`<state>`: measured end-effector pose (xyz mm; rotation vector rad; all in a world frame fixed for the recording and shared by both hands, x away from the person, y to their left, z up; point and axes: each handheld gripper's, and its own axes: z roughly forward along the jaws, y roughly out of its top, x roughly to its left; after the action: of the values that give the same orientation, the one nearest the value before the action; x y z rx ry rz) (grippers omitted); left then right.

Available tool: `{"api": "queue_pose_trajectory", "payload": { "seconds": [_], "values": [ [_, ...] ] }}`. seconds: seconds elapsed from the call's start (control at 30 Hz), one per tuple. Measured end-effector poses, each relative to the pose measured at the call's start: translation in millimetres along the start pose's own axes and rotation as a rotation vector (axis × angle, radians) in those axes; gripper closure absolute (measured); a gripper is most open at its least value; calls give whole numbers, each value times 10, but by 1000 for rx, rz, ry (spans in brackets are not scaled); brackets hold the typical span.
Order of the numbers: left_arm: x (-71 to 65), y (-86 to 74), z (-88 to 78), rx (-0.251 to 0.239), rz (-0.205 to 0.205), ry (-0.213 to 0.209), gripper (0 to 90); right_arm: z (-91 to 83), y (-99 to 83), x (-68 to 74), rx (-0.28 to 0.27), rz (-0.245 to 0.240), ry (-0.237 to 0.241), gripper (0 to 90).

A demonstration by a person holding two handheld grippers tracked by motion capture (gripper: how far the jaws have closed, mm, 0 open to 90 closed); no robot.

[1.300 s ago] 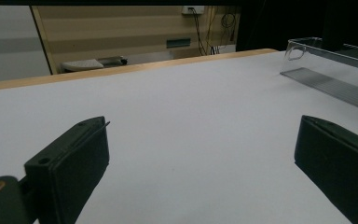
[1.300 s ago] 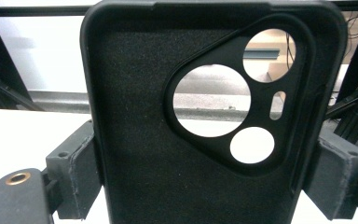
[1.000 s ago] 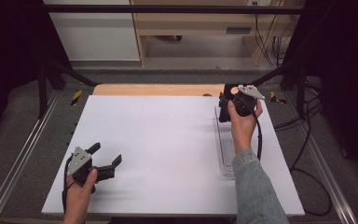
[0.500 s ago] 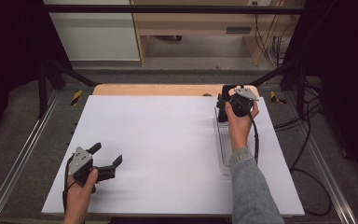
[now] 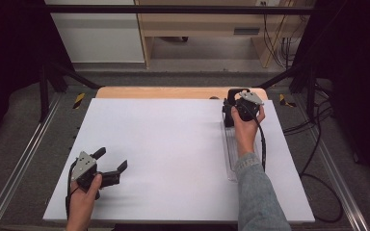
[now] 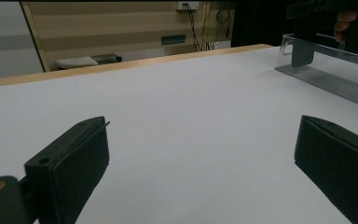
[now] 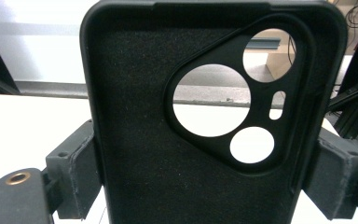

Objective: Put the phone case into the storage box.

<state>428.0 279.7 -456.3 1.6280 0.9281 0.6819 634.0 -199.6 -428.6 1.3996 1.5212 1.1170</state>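
Case clamped in right tongs at far right of desk

Case [image 7: 158,140], black, for a phone, gripped edge to edge between the jaws of the right tongs [image 7: 209,177], upright, hollow inner side facing the camera in the right gripper view. Camera cutout toward the upper right: two large round holes, one smaller, one little slot, inside a rounded triangular rim. Right tongs [image 5: 238,108] raised in a hand over the far right part of the white desk [image 5: 173,144], above the far end of a clear tray [image 5: 231,154]. Tray long and narrow, lying along the right side of the desk, seen also at upper right in the left gripper view [image 6: 326,65]. Left tongs [image 5: 111,166] low at the near left corner, well apart from the case, jaws spread wide, nothing between them; in the left gripper view [image 6: 200,154] bare desk between the two black jaws.
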Motion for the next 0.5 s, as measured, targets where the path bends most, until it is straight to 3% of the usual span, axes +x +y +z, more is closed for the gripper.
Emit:
{"api": "queue_pose_trajectory", "payload": {
  "seconds": [0.1, 0.5],
  "values": [
    [-2, 0, 0, 1, 0, -1, 32, 11, -19, 4, 4, -13, 3, 134],
    [4, 2, -2, -2, -10, -5, 32, 17, -31, 10, -13, 15, 24, 132]
  ]
}}
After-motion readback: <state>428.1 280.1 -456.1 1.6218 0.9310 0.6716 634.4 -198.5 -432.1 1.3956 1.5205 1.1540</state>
